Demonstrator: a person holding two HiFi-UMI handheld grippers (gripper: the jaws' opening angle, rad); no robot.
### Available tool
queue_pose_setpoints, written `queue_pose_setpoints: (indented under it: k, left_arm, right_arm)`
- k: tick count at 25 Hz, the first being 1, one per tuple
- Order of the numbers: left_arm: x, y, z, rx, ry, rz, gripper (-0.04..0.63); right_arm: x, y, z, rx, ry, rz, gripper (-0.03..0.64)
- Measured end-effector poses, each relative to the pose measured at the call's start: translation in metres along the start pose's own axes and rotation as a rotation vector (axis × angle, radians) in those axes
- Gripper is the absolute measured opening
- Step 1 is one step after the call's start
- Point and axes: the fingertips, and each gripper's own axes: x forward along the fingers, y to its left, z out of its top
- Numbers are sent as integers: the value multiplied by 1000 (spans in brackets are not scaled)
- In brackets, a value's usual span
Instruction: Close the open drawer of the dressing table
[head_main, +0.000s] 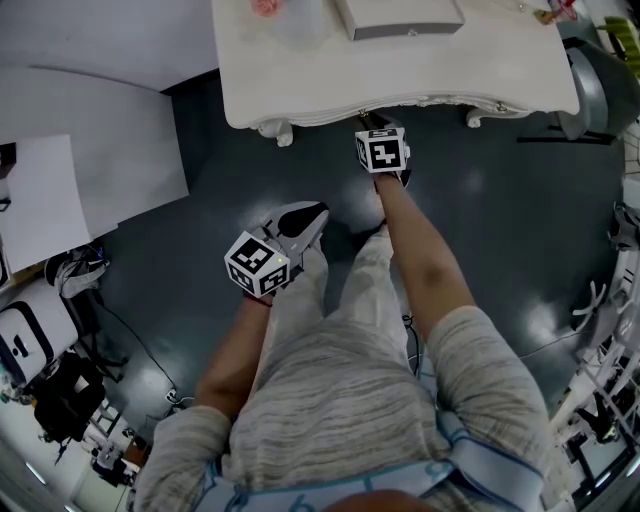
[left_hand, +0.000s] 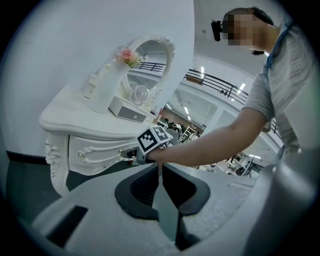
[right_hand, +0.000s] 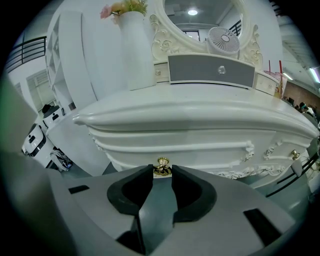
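- White carved wood is forming the dressing table (head_main: 400, 80), which is standing at the top of the head view on a dark grey floor (head_main: 500, 210).
- The drawer (right_hand: 210, 159) is sitting in the front of the table, just under the overhanging edge of the surface. I cannot tell from these views how far it is standing out.
- A gold knob (right_hand: 161, 166) is sticking out from the middle of the drawer front.
- The right hand-held gripper (right_hand: 162, 171) is reaching down to the drawer front. Its jaws are holding the gold knob at a narrow gap, with one pad touching each side of it.
- The left hand-held gripper (left_hand: 159, 172) is hanging back over the floor, well apart from the table and beside the person's left leg. Its jaws are lying together with nothing between them.
- The cubes on both hand-held grippers are showing black-and-white square marker patterns.
- On the surface a white vase (right_hand: 136, 50) with pink and yellow flowers is standing upright. Beside it are a small box with a grey drawer front (right_hand: 211, 71) and, above that, a small white fan (right_hand: 224, 40).
- An oval mirror (right_hand: 200, 10) in a carved frame is rising behind them.
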Motion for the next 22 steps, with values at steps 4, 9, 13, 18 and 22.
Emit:
queue_pose_setpoints:
  k: [4,9,13,18,22]
  left_arm:
    - [-4,1,-2,1,1,6,35]
    - [-9,3,-5,0,-3,13,35]
    - [-12,4,-5,-2,-8,16,35]
    - [-16,4,-3,2,-17,19,35]
    - [-20,2,1,11,-25,18,35]
  right_arm:
    - [5,-2,7,-2,5,-5,91]
    - [8,-1,9,-2,16,-6,91]
    - [10,-1,9,7,15,-11,91]
    - [8,-2,9,4,24,-8,91]
    - [0,-3,10,-9,39,-16,91]
